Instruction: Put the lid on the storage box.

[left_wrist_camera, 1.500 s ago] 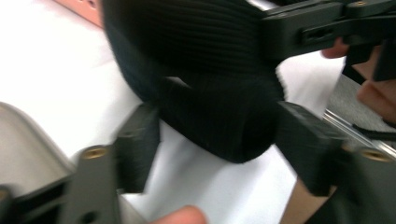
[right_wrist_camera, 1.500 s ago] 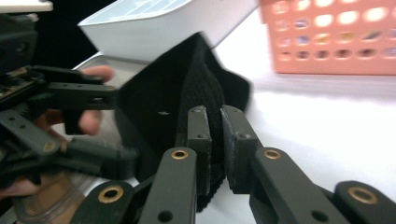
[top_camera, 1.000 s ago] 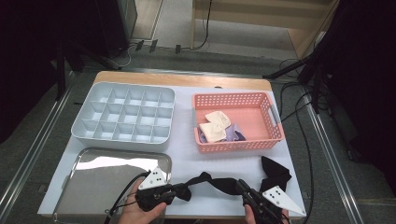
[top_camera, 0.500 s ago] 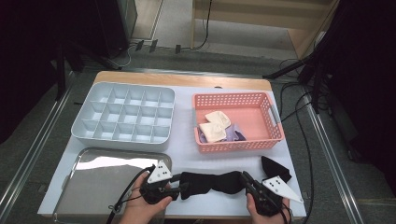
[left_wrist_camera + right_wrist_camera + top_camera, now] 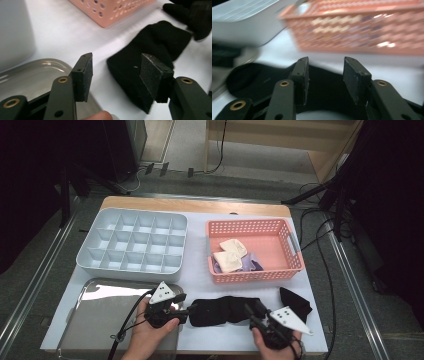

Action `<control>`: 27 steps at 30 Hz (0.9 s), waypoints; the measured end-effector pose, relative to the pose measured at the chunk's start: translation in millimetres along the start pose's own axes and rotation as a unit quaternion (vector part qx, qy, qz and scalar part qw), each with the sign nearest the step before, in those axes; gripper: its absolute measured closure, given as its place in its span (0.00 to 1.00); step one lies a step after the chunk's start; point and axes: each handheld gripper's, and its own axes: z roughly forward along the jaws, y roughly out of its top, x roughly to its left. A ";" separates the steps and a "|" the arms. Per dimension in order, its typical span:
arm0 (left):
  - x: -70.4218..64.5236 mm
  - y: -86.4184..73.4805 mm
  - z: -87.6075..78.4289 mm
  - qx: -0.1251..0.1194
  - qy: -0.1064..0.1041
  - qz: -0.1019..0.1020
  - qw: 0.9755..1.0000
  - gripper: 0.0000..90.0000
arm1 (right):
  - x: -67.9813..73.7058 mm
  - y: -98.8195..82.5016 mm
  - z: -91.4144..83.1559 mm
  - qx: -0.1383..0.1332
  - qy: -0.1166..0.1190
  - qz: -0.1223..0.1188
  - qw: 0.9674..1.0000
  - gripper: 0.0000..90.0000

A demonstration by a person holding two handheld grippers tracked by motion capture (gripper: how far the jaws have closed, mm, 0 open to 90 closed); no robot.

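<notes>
A black sock [image 5: 220,310] lies stretched flat on the white table, between my two grippers near the front edge. My left gripper [image 5: 187,310] is at the sock's left end. Its jaws have just been opening, and in the left gripper view [image 5: 115,70] the pads stand apart over the sock's end [image 5: 150,45] without pressing it. At the right end, my right gripper [image 5: 252,312] has also just been opening. Its jaws [image 5: 325,75] are parted above the dark cloth [image 5: 257,77]. A second black sock [image 5: 295,302] lies to the right.
A pink basket [image 5: 252,223] with folded cream and purple cloths stands behind the sock. A grey compartment box [image 5: 132,245] sits at the back left, and a shiny metal tray [image 5: 100,315] is at the front left beside my left hand.
The sock was held taut between both shut grippers. It now lies wider and flat on the table, and both pairs of jaws have opened off it.
</notes>
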 end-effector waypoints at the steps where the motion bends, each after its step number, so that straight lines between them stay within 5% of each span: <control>1: -2.6 -0.9 -0.2 0.007 0.001 0.002 1.000 0.49 | 7.3 -4.0 2.9 0.010 0.003 -0.009 1.000 0.59; 3: -7.2 -4.9 0.3 0.021 0.003 0.008 1.000 0.48 | 16.3 -10.7 10.1 0.031 -0.005 -0.027 0.999 0.59; 5: -10.8 -10.8 1.8 0.035 0.030 0.023 0.999 0.52 | 17.7 -15.9 16.8 0.047 -0.021 -0.039 0.998 0.69; 7: -10.8 -15.5 3.8 0.049 0.033 0.033 0.998 0.69 | 12.4 -19.6 21.6 0.066 -0.008 -0.028 0.997 0.87; 11: -8.1 -14.9 4.3 0.053 0.022 0.022 0.998 0.90 | 7.0 -20.7 21.7 0.080 -0.010 -0.024 0.996 1.00; 14: -6.3 -11.3 2.8 0.050 0.014 0.020 0.998 0.96 | 3.0 -17.4 17.0 0.077 -0.007 -0.022 0.997 1.00; 18: -1.2 -10.5 2.2 0.041 0.026 0.012 0.999 0.91 | -4.6 -13.7 5.2 0.067 -0.012 -0.014 0.998 1.00; 22: 0.4 -12.3 2.7 0.032 0.030 0.007 0.999 0.79 | -1.1 -14.1 2.5 0.043 0.004 0.009 0.999 0.76; 25: -0.7 -12.3 2.1 0.038 0.010 0.011 0.999 0.96 | 12.7 -19.8 13.0 0.050 0.022 0.006 0.998 0.71; 27: 0.1 -11.9 1.9 0.036 0.007 0.011 0.999 0.98 | 22.7 -23.7 20.7 0.059 0.003 -0.013 0.998 0.68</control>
